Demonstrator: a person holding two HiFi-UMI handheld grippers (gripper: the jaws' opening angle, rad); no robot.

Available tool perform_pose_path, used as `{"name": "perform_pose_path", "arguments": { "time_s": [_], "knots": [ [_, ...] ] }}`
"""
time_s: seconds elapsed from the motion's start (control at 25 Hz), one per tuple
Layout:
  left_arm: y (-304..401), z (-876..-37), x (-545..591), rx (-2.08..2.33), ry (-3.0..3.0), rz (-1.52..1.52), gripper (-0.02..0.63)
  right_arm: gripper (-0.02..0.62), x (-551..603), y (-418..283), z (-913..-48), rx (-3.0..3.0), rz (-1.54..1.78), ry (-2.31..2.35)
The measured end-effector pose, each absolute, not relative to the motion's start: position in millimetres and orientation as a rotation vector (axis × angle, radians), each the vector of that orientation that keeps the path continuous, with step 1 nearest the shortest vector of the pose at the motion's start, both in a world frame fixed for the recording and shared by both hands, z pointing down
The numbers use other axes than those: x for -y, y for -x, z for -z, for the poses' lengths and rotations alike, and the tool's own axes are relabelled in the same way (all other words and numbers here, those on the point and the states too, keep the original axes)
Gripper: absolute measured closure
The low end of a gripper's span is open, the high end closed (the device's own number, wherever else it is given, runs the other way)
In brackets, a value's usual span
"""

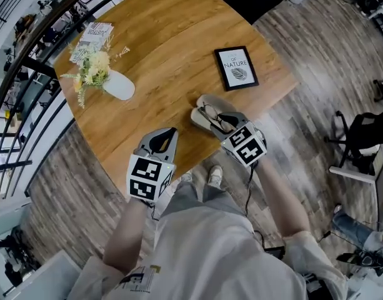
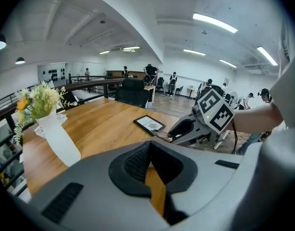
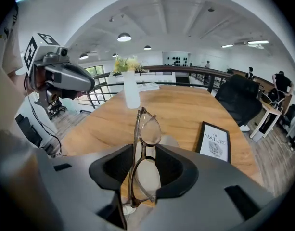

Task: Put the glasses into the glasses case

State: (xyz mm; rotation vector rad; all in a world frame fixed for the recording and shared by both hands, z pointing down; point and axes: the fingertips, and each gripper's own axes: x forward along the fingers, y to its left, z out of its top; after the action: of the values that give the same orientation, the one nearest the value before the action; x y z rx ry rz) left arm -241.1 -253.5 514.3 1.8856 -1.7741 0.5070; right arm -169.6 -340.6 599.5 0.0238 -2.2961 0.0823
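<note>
Between the jaws of the right claw point(image 3: 146, 153) stand the folded glasses point(image 3: 145, 174), edge-on, one lens above the other, pinched across the frame so that the upper lens rises past the jaw tips. In the head view the glasses point(image 1: 213, 116) hang right over the glasses case point(image 1: 203, 100), which lies open near the edge of the bench point(image 1: 166, 42) closest to the person. Whether the frame already touches the lining I cannot tell. In the right gripper view the case point(image 3: 169, 141) shows only as a pale sliver behind the frame.

Beside it, the left claw point(image 1: 166, 139) hovers above the bench edge, apart from the case. Its jaws are drawn close together with nothing between them, and only a thin strip of wood shows through.

Further up the bench a framed print point(image 1: 237, 67) lies flat. A white vase point(image 1: 119, 86) of flowers sits well off to the left.

The step in hand looks like the placing itself. The next move likely calls for lowering the glasses flat into the lower shell before the right claw lets go, with the frame lined up along the case's length. Closing the lid would follow, and the idle left claw seems well placed to steady the case.
</note>
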Motion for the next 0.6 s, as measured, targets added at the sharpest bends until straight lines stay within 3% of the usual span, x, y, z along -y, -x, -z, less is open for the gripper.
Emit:
{"name": "perform_pose_path", "arguments": {
  "time_s": [0.6],
  "knots": [
    [243.6, -575.1, 257.3, 1.624, -1.831, -0.549, 0.589, 0.420, 336.4, 181.9, -694.5, 2.036, -0.061, 0.213]
  ]
}}
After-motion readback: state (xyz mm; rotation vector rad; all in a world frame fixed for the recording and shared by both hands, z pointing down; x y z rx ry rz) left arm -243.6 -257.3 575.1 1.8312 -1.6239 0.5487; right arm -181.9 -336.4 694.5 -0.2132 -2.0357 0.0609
